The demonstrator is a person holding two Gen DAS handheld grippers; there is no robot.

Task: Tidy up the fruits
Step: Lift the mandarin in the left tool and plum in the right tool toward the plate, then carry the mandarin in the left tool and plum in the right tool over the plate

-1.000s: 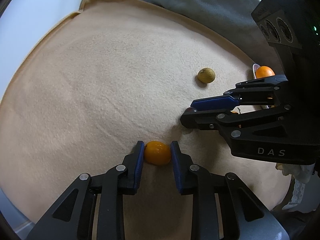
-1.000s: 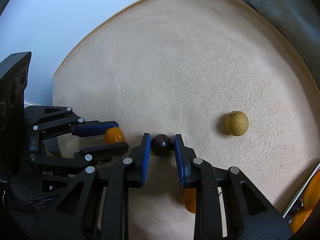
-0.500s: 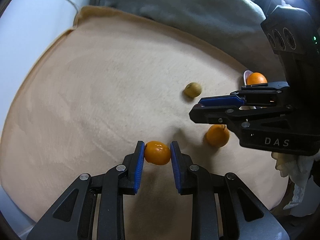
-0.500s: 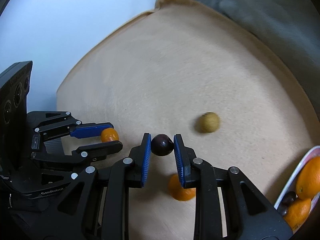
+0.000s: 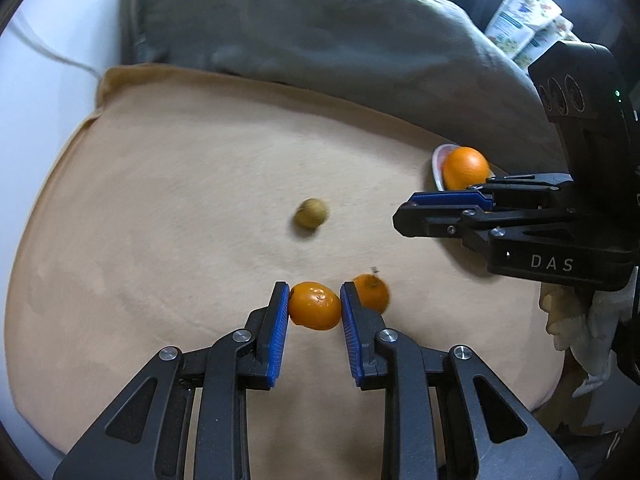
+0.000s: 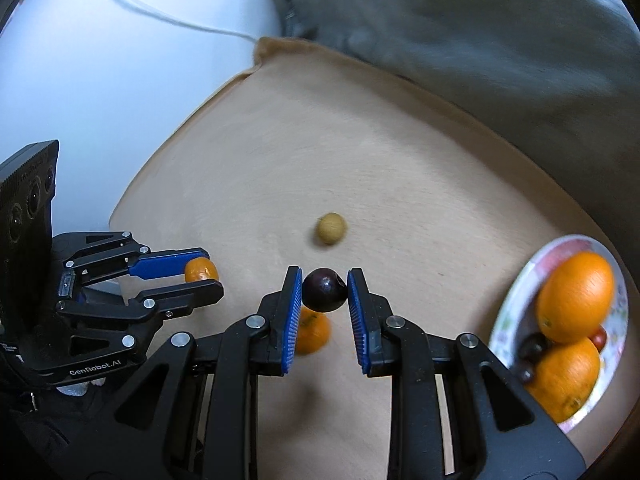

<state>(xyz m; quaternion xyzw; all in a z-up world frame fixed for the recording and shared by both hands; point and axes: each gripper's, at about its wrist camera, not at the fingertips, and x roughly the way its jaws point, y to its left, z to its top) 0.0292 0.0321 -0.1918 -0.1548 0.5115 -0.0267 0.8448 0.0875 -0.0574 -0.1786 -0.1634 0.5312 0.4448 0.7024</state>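
Observation:
My left gripper [image 5: 315,307] is shut on a small orange mandarin [image 5: 315,306] and holds it above the tan cloth [image 5: 180,200]; it also shows in the right wrist view [image 6: 200,276]. My right gripper [image 6: 324,290] is shut on a dark purple plum [image 6: 324,289], also lifted. A second mandarin [image 5: 374,292] lies on the cloth below; in the right wrist view it [image 6: 314,332] sits under the plum. A small yellow-brown fruit [image 6: 330,228] lies further out. A patterned plate [image 6: 508,320] at the right holds two oranges [image 6: 574,296] and small dark fruits.
A grey cushion or blanket [image 6: 480,40] borders the cloth at the back. A white surface with a cable [image 6: 160,20] lies to the left. Printed packets [image 5: 524,24] stand at the far right. A crumpled white cloth [image 5: 580,320] hangs by the right edge.
Both grippers have risen and tilted up with their fruits held; the cloth looks farther away and the plate, cushion and second mandarin have come into view.

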